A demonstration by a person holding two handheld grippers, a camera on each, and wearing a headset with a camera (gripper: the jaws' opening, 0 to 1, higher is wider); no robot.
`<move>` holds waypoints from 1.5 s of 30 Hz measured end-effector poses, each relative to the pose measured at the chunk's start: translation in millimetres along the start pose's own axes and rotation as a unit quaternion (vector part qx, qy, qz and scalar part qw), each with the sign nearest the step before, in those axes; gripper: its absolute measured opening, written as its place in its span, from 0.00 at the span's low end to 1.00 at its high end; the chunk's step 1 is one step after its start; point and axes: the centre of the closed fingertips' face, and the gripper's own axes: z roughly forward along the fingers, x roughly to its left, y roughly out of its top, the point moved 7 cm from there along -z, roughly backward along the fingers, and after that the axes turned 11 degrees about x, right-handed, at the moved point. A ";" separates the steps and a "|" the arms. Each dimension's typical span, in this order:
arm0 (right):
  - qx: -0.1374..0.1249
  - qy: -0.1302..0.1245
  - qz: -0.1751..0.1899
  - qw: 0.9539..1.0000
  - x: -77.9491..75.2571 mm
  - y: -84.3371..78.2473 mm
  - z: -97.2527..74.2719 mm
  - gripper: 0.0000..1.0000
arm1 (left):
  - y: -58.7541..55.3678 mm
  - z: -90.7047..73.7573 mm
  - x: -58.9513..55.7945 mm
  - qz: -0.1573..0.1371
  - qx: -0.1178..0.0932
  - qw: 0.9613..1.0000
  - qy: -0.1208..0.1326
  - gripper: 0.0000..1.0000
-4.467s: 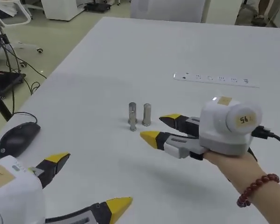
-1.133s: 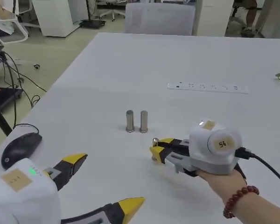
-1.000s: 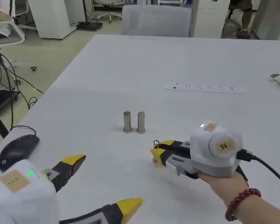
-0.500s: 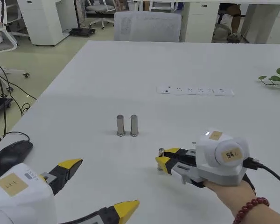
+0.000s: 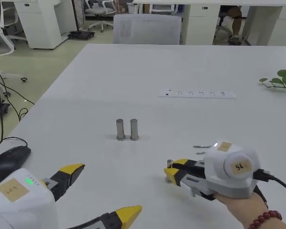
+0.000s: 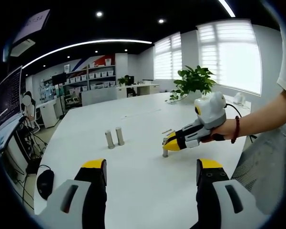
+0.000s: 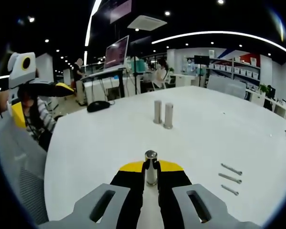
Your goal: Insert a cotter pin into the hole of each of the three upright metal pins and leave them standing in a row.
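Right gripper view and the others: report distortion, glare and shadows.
Right gripper view: fisheye bends the ceiling light strips into arcs and curves the table edge; the metal pin between the jaws is sharp, its top glinting. Left gripper view: the windows glare white. Head view: straight lines, even light, faint shadow under the right tool.

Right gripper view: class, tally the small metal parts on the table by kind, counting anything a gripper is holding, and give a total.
Metal pins: 3 (two standing free side by side, one clamped upright in the right gripper)
Cotter pins: 3 (lying loose on the table)
Total: 6
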 end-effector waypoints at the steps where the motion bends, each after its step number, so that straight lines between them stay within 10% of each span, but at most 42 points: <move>1: 0.000 0.000 0.000 1.000 -0.1 -0.1 -0.2 0.11 | -0.2 0.3 -0.3 0.000 0.001 1.000 0.000 0.76; 45: -0.008 0.005 0.036 0.999 -7.6 3.4 -5.7 0.31 | 1.9 2.5 -2.4 -0.003 0.002 1.000 -0.004 0.78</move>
